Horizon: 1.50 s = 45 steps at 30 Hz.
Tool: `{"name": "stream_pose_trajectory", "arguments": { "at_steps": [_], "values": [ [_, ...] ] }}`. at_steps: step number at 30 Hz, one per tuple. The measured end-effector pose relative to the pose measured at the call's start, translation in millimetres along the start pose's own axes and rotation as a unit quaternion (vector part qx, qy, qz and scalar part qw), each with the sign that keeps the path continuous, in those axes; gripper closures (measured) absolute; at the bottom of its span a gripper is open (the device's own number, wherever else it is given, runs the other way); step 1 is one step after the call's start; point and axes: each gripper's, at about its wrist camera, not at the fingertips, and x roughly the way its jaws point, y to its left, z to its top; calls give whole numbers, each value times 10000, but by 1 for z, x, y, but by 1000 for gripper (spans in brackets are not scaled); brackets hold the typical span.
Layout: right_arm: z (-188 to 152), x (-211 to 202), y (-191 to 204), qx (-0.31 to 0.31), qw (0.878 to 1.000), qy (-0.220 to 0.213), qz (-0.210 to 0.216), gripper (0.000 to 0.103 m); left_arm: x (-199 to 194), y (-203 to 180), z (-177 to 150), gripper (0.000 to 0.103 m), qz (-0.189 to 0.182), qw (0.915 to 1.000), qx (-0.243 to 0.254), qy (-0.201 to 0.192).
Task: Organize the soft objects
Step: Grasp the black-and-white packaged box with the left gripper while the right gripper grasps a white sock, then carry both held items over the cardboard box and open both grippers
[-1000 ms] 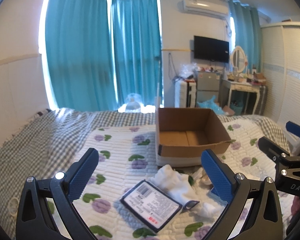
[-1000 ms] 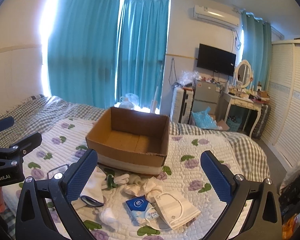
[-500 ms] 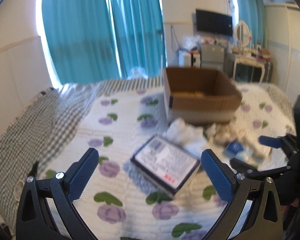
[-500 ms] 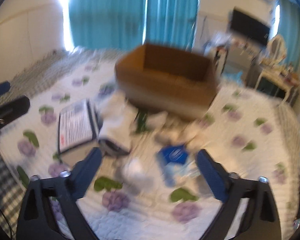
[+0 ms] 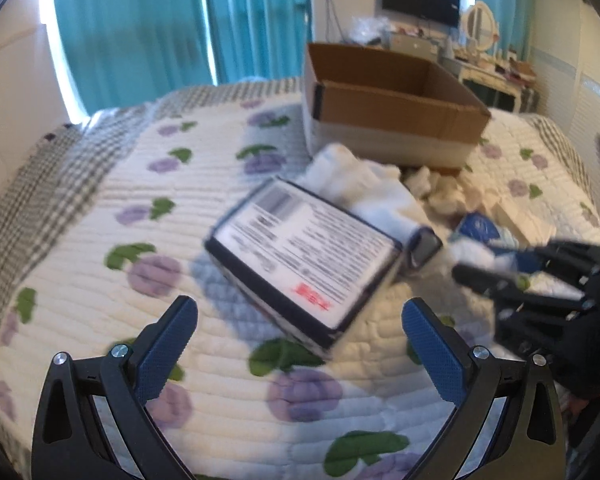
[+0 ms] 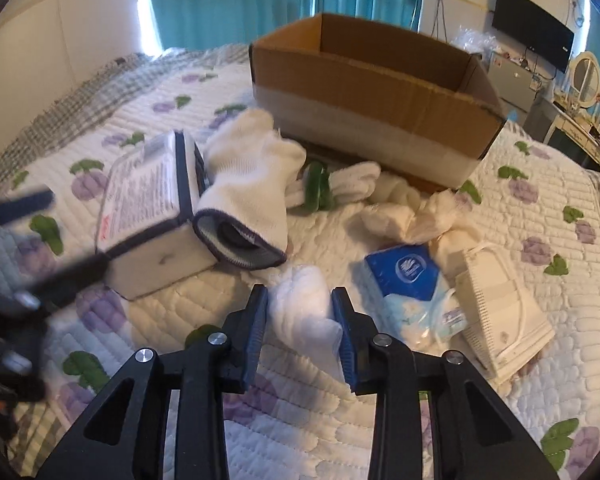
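Observation:
My right gripper (image 6: 300,300) is shut on a small white rolled sock (image 6: 300,300) lying on the quilt. My left gripper (image 5: 300,320) is open and empty, low over the quilt just before a dark-edged labelled packet (image 5: 304,256). A white sock with a navy cuff (image 6: 252,184) lies against the packet (image 6: 148,200). A blue tissue pack (image 6: 404,272), a white face mask (image 6: 500,304), a sock bundle with a green band (image 6: 332,184) and cream cloths (image 6: 412,212) lie nearby. An open cardboard box (image 6: 372,96) stands behind them; it also shows in the left wrist view (image 5: 388,120).
Everything rests on a bed with a white quilt printed with purple flowers (image 5: 100,240) over a grey checked blanket (image 5: 60,168). Teal curtains, a TV, a dresser and a wardrobe stand beyond the bed.
Both grippers have come down toward the quilt. My right gripper has shut from wide open onto the small white sock. My left gripper has stayed open and neared the packet.

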Motion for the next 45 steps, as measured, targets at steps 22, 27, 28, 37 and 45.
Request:
{"name": "stream_pose_trajectory", "arguments": {
  "at_steps": [22,27,28,37,45],
  "values": [
    [1,-25,-9,231,9996,-167,36,71,6,-7,-2,79,-113,9990,257,-336],
    [8,-51,-8,226,9987,-449,-45,71,-24,-6,4,83,-57,9974,300,-658],
    [9,-56,-8,230,9985,-495,-54,71,-32,-7,6,85,1,9966,357,-742],
    [26,-112,-12,232,9937,-1073,-217,71,-91,-24,43,86,-128,9859,640,-1544],
    [76,-155,-37,100,9844,-1661,-577,71,-109,-46,110,86,-368,9744,794,-2072]
  ]
}}
